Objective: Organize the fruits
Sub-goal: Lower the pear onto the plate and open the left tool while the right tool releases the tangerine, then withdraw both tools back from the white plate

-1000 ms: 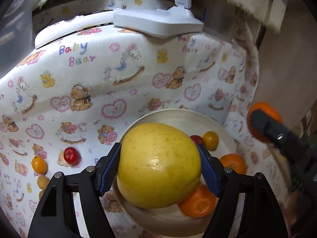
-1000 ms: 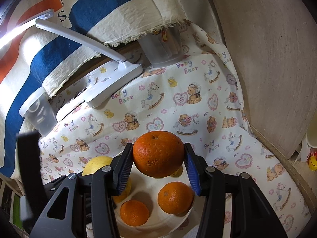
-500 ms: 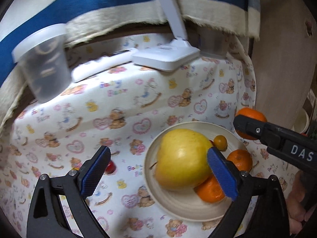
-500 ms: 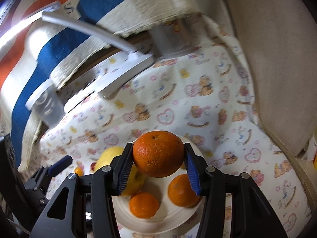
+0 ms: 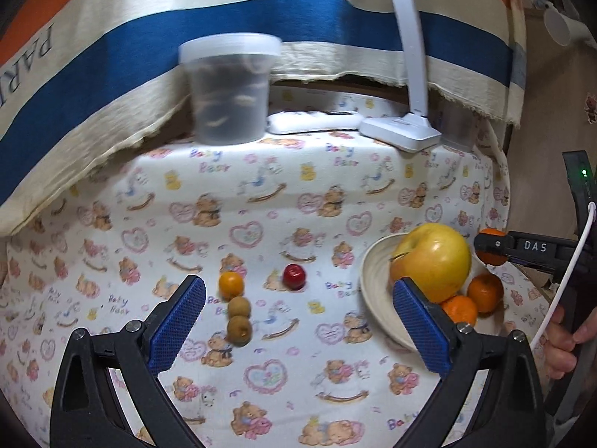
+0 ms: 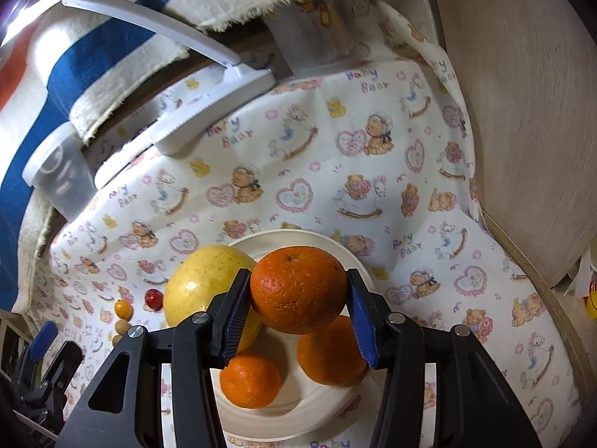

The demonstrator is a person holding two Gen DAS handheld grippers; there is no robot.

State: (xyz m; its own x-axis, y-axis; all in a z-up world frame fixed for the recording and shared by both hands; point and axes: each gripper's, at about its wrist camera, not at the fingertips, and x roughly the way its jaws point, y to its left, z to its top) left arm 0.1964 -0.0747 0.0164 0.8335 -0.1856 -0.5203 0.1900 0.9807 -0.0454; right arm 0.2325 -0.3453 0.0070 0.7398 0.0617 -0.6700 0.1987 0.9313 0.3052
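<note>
An orange (image 6: 298, 289) is clamped in the right gripper (image 6: 298, 321) above the plate (image 6: 317, 237). The left gripper (image 5: 298, 323), its jaws just opened, is held empty beside the plate, where the apple (image 5: 433, 261) lies.

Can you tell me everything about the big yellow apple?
The big yellow apple is smooth and shiny, yellow-green with tiny brown freckles and a faint blush. It sits on the cream plate, tilted, stem dimple toward the upper left. Nothing grips it. It is far bigger than the two oranges beside it, and appears to touch the smaller one.
</note>
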